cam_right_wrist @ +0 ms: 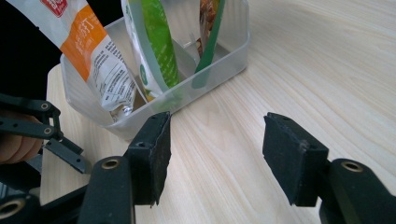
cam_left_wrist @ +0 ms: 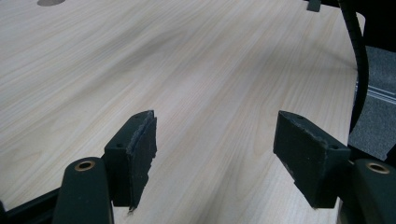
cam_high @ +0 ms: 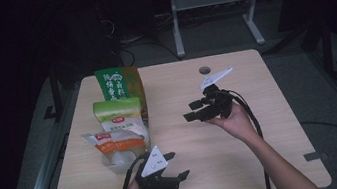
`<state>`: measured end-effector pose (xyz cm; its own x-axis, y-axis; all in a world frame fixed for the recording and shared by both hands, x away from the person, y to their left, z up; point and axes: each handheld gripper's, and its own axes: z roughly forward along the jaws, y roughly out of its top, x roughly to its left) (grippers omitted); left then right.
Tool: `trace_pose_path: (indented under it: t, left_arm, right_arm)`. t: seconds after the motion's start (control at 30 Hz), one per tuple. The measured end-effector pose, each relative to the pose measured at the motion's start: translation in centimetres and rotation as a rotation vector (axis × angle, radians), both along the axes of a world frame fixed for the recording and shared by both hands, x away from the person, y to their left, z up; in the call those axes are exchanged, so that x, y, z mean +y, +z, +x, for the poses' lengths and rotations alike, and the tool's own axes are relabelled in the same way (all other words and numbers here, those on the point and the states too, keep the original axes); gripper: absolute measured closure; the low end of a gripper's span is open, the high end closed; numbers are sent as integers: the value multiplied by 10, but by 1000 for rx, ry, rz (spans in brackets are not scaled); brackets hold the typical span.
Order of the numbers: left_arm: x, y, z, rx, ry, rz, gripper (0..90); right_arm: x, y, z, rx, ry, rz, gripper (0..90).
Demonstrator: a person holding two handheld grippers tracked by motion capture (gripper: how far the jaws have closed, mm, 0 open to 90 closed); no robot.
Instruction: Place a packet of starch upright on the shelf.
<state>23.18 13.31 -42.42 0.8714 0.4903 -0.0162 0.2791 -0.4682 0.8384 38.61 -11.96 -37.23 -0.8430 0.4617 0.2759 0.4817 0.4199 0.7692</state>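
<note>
Below, we see the clear bin (cam_right_wrist: 224, 56) at the table's (cam_high: 267, 160) left edge, long axis running away from us, packets (cam_high: 118, 116) upright; both left gripper (cam_high: 177, 173) and right gripper (cam_high: 193, 110) gape wide, empty.

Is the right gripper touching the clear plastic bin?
Apart. In the right gripper view, bare tabletop separates the open right gripper from the clear plastic bin.

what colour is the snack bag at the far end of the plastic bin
Dark green with white lettering, the far bag standing in the clear bin; the high view shows it best.
</note>
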Motion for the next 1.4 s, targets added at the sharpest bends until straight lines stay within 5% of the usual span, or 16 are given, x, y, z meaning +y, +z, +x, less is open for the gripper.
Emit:
trace_pose_path:
  t: [1.4]
  left_arm:
    - [3,1,2,-7,4,5,297]
  right_arm:
    - [-47,-23,-27,32,-69,-16,391]
